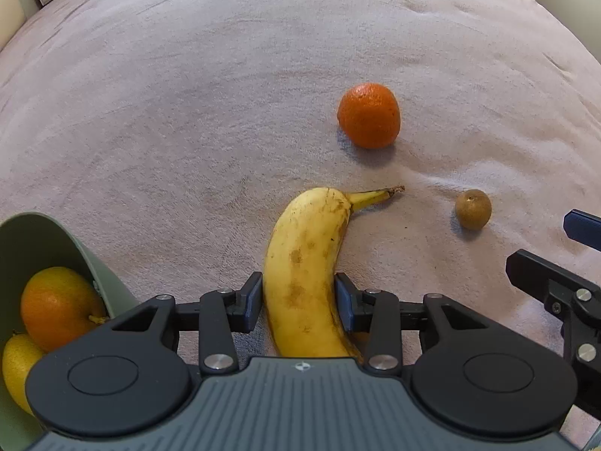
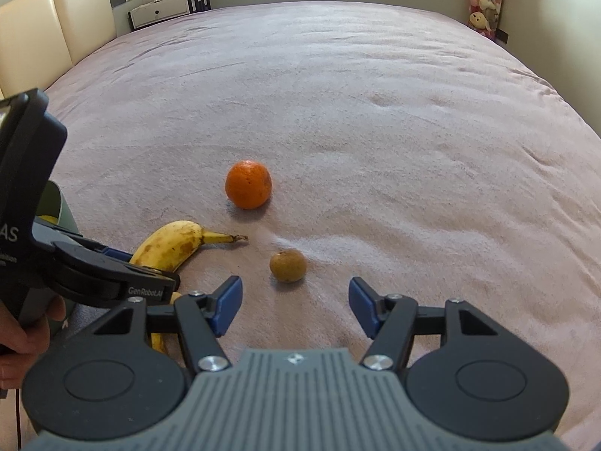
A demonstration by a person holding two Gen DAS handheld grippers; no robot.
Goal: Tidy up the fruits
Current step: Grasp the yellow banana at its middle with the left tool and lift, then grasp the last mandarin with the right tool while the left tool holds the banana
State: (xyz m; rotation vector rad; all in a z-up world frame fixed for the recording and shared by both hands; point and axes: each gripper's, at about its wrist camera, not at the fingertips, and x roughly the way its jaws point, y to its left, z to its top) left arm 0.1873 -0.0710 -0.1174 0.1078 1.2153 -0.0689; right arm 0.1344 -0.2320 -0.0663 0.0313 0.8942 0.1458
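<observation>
Banana [image 1: 306, 263] is lying on the pink blanket [image 1: 188, 112], and my left claw [image 1: 298, 302] has both blue pads right up against its sides, pinching it around the middle. My right claw [image 2: 293, 306] is spread wide with nothing in it, just short of the kiwi [image 2: 288, 265]. An orange [image 2: 248, 184] sits further out, and the green bowl [image 1: 109, 282] by my left already holds an orange and a lemon.

Soft, even daylight, perhaps from the right; the orange [image 1: 369, 115] casts a faint shadow leftward. Both views are sharp centrally (fisheye bending and dark corners at edges).
</observation>
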